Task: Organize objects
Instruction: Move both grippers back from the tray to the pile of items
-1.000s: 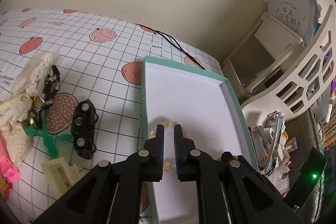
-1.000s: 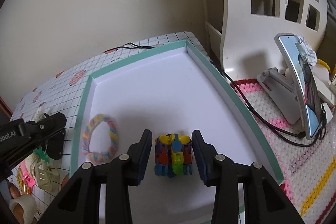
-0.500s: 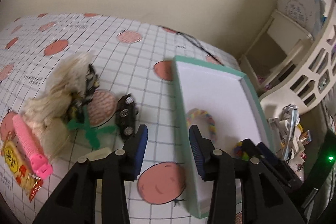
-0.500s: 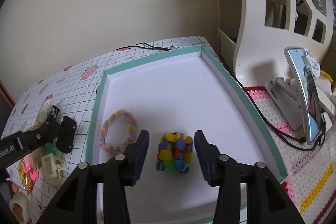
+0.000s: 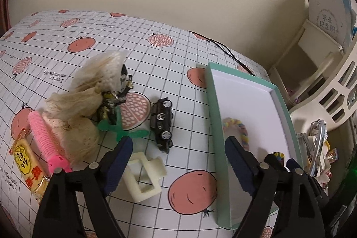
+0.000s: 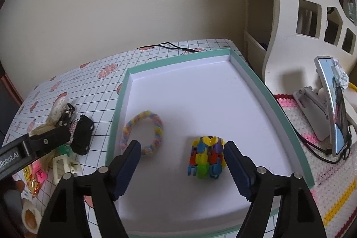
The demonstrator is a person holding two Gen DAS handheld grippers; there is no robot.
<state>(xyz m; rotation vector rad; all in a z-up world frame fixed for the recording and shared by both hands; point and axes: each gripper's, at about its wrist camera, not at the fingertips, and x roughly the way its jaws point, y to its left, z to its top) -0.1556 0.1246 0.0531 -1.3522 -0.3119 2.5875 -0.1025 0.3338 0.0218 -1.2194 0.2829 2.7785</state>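
With the hair tie [image 6: 142,134] and block toy [image 6: 206,157] released in the tray [image 6: 252,73], both the left gripper [image 5: 178,165] and right gripper [image 6: 183,168] now stand spread wide and empty, leaving the toy car [image 5: 162,122], centre frame, for collection.

1. I see the tablecloth [image 5: 89,41] as smooth and printed, with a faint sheen.
2. The tray [image 6: 252,73] looks like matt card, its white floor smooth.
3. The braided ring [image 6: 142,133] reads as soft woven cloth.
4. The block toy [image 6: 206,157] is glossy plastic.
5. The toy car [image 5: 161,121] is shiny black plastic.
6. The cream clip [image 5: 142,177] looks matt plastic.
7. My gripper fingers [image 6: 128,167] carry ridged, dull pads.
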